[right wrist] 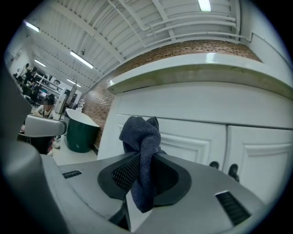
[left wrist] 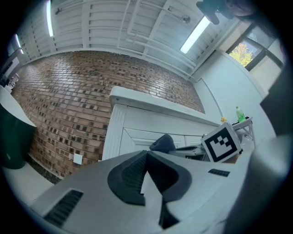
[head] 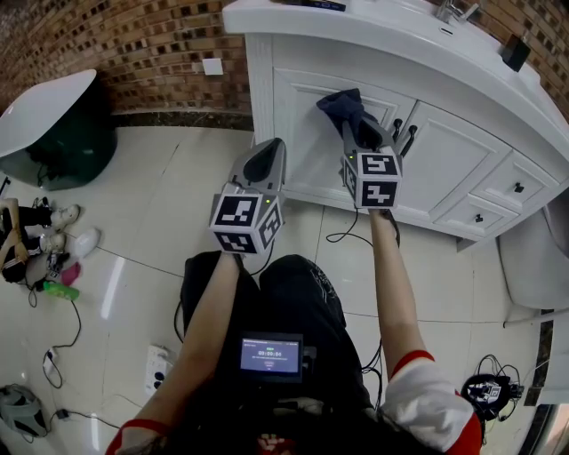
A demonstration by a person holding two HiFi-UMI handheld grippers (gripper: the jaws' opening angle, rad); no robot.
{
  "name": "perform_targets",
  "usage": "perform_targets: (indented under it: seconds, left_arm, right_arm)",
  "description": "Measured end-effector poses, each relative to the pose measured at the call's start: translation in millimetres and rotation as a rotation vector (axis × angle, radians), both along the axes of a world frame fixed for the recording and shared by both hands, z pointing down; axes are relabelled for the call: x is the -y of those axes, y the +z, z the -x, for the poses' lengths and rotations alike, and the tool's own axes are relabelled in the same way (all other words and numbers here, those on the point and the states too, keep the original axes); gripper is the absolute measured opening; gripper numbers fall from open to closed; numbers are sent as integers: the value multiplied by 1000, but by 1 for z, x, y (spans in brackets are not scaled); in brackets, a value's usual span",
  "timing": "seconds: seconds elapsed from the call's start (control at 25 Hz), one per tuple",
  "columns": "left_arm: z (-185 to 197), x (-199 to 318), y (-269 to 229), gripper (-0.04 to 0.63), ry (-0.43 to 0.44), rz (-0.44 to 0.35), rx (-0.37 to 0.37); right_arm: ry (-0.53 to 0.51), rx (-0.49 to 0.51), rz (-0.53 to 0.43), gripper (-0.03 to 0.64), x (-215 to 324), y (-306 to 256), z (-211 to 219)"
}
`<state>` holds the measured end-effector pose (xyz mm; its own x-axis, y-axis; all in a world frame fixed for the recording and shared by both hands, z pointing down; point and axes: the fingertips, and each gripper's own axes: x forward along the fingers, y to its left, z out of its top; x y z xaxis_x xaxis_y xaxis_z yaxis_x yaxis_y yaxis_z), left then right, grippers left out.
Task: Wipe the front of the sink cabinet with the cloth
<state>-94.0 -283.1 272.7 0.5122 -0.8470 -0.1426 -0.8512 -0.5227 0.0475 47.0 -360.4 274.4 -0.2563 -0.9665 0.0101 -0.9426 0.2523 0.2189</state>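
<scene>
1. Tiled floor (head: 160,204), brick wall (head: 133,44); sink cabinet (head: 307,155) front at 12 o'clock.
2. Right gripper (right wrist: 143,157) clamped on cloth (right wrist: 141,132). Wad points fwd at left door, tail hangs down btwn jaws.
3. Left gripper (left wrist: 145,155) closed, empty, at 9 o'clock of right, farther back.
4. Can't tell if cloth touches door; cabinet's right end cut off.

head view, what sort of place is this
Probably a mock bathroom inside a larger hall: a white sink cabinet with a tap and a tub by a brick wall, yet the right gripper view shows hall-like rows of strip lights.
</scene>
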Motion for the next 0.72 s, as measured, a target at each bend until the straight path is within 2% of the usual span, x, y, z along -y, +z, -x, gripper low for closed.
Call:
perform_targets:
  seconds: [0.2, 0.4, 0.56, 0.72]
  left_arm:
    - [8, -2, -2, 37, -14, -3, -7]
    - [19, -1, -5, 37, -26, -7, -20]
    - [19, -1, -4, 37, -24, -7, -23]
    - [19, 0, -3, 37, -24, -4, -18]
  right_arm:
    - [-108, -11, 45, 80, 9, 22, 69]
    - [-164, 6, 58, 80, 17, 27, 115]
    - [-165, 2, 77, 80, 31, 32, 129]
    - [-136, -1, 88, 80, 38, 34, 119]
